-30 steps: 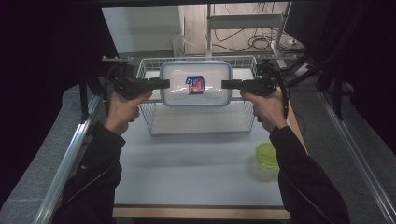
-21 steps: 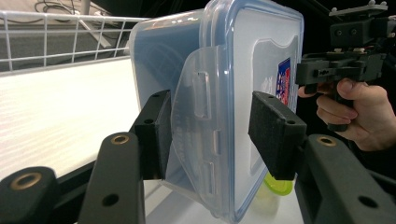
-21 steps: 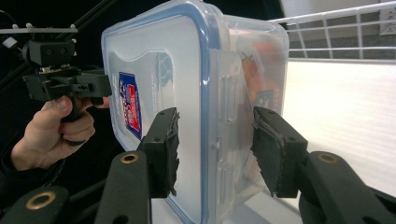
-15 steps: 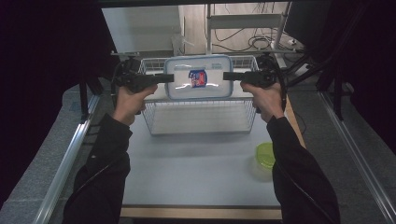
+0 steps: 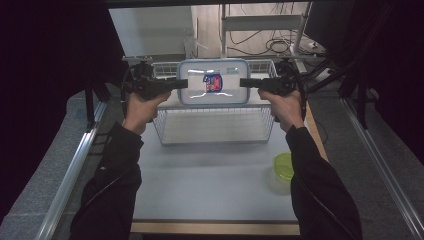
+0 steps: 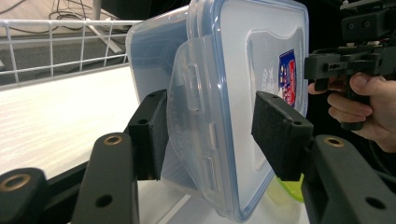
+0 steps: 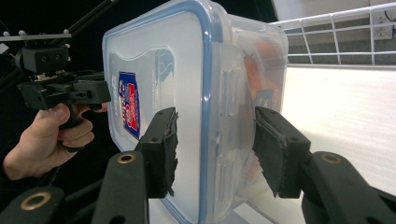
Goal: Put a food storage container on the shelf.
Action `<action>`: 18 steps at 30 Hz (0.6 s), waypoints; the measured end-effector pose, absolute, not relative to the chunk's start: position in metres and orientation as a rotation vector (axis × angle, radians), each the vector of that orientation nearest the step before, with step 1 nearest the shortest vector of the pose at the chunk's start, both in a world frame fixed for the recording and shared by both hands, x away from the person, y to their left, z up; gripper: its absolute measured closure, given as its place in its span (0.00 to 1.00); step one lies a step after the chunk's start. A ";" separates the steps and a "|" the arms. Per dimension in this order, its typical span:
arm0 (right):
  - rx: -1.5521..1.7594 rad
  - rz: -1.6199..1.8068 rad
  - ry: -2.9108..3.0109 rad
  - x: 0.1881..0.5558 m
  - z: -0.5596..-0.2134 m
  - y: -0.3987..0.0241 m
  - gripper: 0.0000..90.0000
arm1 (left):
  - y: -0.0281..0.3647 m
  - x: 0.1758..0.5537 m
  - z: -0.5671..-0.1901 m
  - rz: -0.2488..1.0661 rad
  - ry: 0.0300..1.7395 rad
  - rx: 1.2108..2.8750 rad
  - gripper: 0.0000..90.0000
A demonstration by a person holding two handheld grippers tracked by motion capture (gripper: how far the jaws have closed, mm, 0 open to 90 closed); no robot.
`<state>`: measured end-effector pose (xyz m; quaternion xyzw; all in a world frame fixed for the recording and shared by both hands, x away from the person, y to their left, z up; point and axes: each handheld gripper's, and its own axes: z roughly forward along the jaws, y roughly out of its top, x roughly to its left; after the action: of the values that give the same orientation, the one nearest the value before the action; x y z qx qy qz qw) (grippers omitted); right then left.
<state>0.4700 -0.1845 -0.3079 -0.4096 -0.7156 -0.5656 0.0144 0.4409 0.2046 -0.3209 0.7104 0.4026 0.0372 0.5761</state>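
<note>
We are wearing long black sleeves (image 5: 112, 180) that are reaching down to our wrists, and our hands are bare. The left gripper (image 5: 184, 83) and the right gripper (image 5: 243, 83) are showing matt black pistol-shaped bodies, each trailing a thin black cable (image 5: 302, 92). In the gripper views, the black arms behind the jaws are carrying brass-coloured rivets (image 6: 112, 139) and small dark screw holes. The flat pads (image 7: 169, 149) are wearing rough black foam, and it is fraying along the edges on the right gripper.
</note>
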 end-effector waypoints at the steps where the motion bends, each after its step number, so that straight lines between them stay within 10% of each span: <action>1: -1.273 -1.762 -2.231 0.470 -0.308 -0.185 0.56 | 0.204 0.441 -0.321 0.093 0.941 1.667 0.51; 18: -1.342 -1.781 -2.209 0.482 -0.317 -0.180 0.46 | 0.201 0.442 -0.332 0.142 0.985 1.676 0.45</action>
<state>0.4816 -0.1800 -0.3169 -0.4274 -0.7038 -0.5674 0.0013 0.4417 0.2009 -0.3324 0.7116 0.4181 0.0605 0.5614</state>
